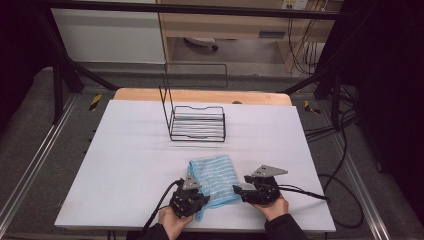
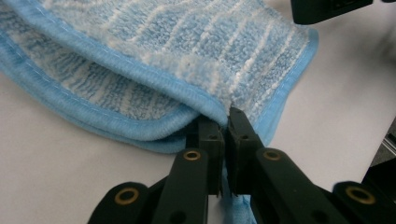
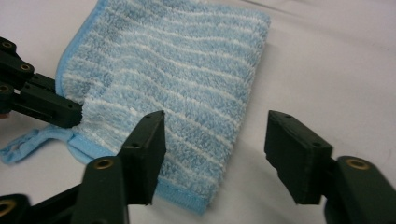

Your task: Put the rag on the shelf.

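Note:
A folded blue towel with white stripes (image 1: 216, 174) lies on the white table (image 1: 125, 150) near its front edge. My left gripper (image 1: 199, 196) sits at the towel's front left corner; in the left gripper view it (image 2: 226, 128) is shut on the upper layer's hem of the towel (image 2: 187, 42). My right gripper (image 1: 236, 192) is at the towel's right edge, open. In the right gripper view it (image 3: 215, 133) straddles the near corner of the towel (image 3: 177, 79), one jaw over the cloth and one over bare table. The left gripper (image 3: 46, 105) pinches the far edge there.
A black wire rack (image 1: 197, 122) with a tall upright handle stands in the middle of the table, behind the towel. Cables (image 1: 310, 192) trail from both grippers over the front edge. Bare white surface spreads left and right of the towel.

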{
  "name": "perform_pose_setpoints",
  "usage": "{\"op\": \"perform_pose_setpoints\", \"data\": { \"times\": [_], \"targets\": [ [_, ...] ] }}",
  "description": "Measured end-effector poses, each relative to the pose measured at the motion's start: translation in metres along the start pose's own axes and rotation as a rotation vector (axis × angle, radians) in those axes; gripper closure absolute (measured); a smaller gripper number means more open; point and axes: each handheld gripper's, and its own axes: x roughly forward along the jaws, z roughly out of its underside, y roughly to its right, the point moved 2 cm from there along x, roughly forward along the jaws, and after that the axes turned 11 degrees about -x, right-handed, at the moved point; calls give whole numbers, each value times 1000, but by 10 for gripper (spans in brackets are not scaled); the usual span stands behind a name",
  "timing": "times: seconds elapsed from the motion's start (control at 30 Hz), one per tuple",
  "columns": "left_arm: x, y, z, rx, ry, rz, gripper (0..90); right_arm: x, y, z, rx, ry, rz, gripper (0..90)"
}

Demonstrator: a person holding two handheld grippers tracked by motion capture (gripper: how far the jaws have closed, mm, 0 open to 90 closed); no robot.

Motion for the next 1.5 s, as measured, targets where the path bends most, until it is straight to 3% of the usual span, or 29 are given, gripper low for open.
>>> {"op": "perform_pose_setpoints", "data": {
  "times": [0.2, 0.4, 0.57, 0.67, 0.77, 0.9, 0.93, 1.03, 1.23, 1.5],
  "targets": [
    [-6, -4, -3, 25, -13, 9, 865, -4, 2, -2, -5, 46, 22, 199],
    [-27, -21, -6, 60, -55, 1, 865, -4, 1, -2, -20, 69, 17, 119],
    [-36, -35, -2, 58, -94, 7, 864, -2, 2, -3, -14, 64, 8, 73],
    [-37, -42, 4, 49, -95, 40, 857, -2, 2, -3, -10, 64, 8, 48],
    [-37, -40, 6, 57, -84, 39, 829, -2, 3, -5, -15, 65, 15, 13],
    [-44, -37, 4, 95, -46, 6, 755, -4, 5, -6, -8, 58, 22, 8],
    [-47, -38, 2, 101, -27, -4, 671, -5, 6, -7, -10, 60, 19, 8],
    [-58, -42, -6, 101, 36, -29, 542, -7, 7, -8, -18, 88, 21, 14],
    [-70, -53, -23, 86, 108, -68, 365, -7, 7, -9, -18, 101, 22, 19],
    [-64, -66, -48, 69, 137, -137, 186, -5, 8, -9, -22, 86, 26, 17]
  ]
}}
